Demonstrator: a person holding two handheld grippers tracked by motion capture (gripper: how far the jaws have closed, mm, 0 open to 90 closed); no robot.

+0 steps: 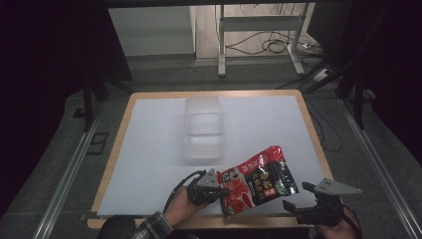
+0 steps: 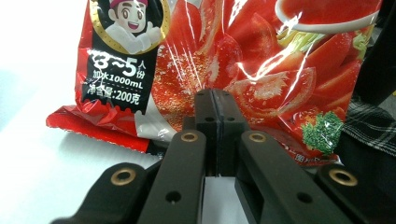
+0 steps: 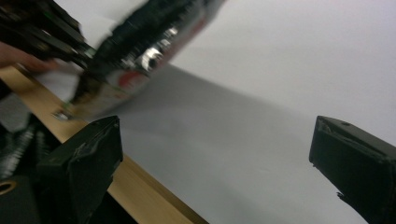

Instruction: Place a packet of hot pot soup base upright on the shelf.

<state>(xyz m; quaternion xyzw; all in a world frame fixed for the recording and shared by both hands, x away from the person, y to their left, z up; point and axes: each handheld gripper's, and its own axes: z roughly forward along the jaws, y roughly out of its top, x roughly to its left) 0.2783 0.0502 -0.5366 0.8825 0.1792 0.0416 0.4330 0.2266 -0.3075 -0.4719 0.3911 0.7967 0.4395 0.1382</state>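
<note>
Packet: a red and black glossy food packet [image 1: 259, 181] sits in the lower middle of the high view, slanting up toward the right, its lower left edge at the left gripper and its lower part over the near edge of the worktop.
Packet print: in the left gripper view the packet [image 2: 261, 70] shows tomato pictures, a cartoon figure at the upper left and white lettering on a black panel.
Left gripper: the left gripper [image 1: 219, 190] is at the lower middle of the high view, held in a hand with a checked sleeve below it.
Left jaws: in the left gripper view the jaws are pressed together, pinching the packet's lower edge in the middle of the frame.
Right gripper: the right gripper [image 1: 297, 196] is at the lower right of the high view, just right of the packet and apart from it.
Right jaws: in the right gripper view they stand wide apart at the lower left and lower right, with nothing between them; the packet [image 3: 140, 51] is blurred at the upper left.
Worktop: a white sheet [image 1: 154, 149] with a wooden border.
Box: a clear plastic box [image 1: 203, 130] stands above the packet, near the centre of the high view, apart from it.
</note>
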